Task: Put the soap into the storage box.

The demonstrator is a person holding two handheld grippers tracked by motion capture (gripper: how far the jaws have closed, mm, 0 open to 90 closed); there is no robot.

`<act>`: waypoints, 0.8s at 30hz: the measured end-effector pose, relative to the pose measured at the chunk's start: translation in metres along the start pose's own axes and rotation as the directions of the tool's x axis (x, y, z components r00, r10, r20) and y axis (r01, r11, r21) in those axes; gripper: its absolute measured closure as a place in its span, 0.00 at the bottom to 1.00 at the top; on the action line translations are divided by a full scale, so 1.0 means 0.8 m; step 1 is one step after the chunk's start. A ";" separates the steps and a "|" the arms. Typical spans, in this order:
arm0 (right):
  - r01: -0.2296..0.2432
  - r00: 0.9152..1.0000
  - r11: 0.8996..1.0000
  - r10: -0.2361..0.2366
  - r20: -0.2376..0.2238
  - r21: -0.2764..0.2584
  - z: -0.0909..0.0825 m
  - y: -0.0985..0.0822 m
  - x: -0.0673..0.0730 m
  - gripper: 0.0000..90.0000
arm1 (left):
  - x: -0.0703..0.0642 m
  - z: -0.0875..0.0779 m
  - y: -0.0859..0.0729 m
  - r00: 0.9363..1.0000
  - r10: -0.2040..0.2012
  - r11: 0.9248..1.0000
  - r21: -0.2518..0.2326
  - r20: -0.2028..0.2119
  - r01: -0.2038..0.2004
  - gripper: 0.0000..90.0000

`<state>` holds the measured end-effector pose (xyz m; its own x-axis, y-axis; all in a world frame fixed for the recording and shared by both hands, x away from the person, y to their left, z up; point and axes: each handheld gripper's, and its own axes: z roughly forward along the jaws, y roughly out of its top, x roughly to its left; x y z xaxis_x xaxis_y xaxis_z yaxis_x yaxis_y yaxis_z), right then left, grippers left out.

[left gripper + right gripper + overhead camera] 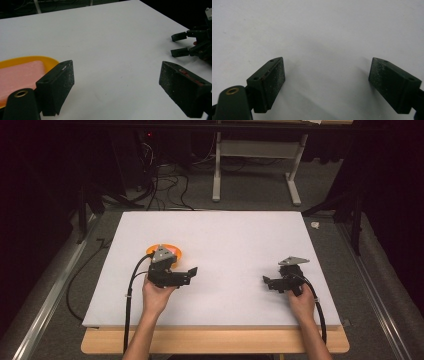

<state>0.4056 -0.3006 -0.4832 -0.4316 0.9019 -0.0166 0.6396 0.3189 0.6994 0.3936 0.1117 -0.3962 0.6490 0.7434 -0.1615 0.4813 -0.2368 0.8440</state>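
Partly hidden: orange plate behind left gripper | both jaws wide, empty | right gripper apart.

We see a white board covering the bench, its surface bare and lightly marked, with a strip of the bench's pale wooden edge showing along the near side. Beyond it, on the grey carpeted floor, stands the white frame of another table, and black cables lie tangled near dark equipment at the back left. A metal rail runs along the left
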 end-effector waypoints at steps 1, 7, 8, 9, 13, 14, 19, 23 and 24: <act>0.001 1.000 1.000 -0.001 -0.001 0.002 0.000 0.000 0.000 0.16 | -0.001 0.001 -0.001 1.000 -0.001 1.000 0.004 0.006 0.001 0.15; 0.000 1.000 1.000 0.000 -0.001 0.000 0.000 0.000 0.000 0.16 | -0.010 0.011 -0.005 0.999 0.008 1.000 0.022 0.032 -0.009 0.15; 0.000 1.000 1.000 0.000 -0.002 0.002 0.000 0.000 0.000 0.16 | -0.012 0.012 -0.006 0.999 0.014 1.000 0.025 0.036 -0.015 0.15; 0.001 1.000 1.000 -0.001 0.000 0.000 0.000 0.000 0.000 0.16 | -0.014 0.013 -0.006 0.999 0.017 1.000 0.025 0.040 -0.018 0.15; 0.001 1.000 1.000 -0.001 -0.001 0.000 0.000 0.000 0.000 0.16 | -0.020 0.017 -0.008 0.998 0.025 0.999 0.028 0.051 -0.027 0.15; 0.000 1.000 1.000 0.000 -0.001 0.000 0.000 0.000 0.000 0.16 | -0.021 0.018 -0.009 0.998 0.026 0.999 0.031 0.055 -0.028 0.15; 0.001 1.000 1.000 -0.001 -0.001 0.002 0.000 0.000 0.000 0.16 | -0.027 0.025 -0.012 0.997 0.031 0.999 0.038 0.070 -0.033 0.15; 0.001 1.000 1.000 -0.001 -0.001 0.002 0.000 0.000 0.000 0.16 | -0.031 0.028 -0.014 0.996 0.034 0.999 0.033 0.083 -0.037 0.15; 0.001 1.000 1.000 -0.001 -0.001 0.002 0.000 0.000 0.000 0.16 | -0.032 0.029 -0.015 0.996 0.032 0.999 0.031 0.083 -0.034 0.15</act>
<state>0.4056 -0.3007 -0.4830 -0.4325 0.9015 -0.0167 0.6403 0.3201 0.6982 0.3850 0.0807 -0.4143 0.7108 0.6808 -0.1769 0.4768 -0.2814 0.8327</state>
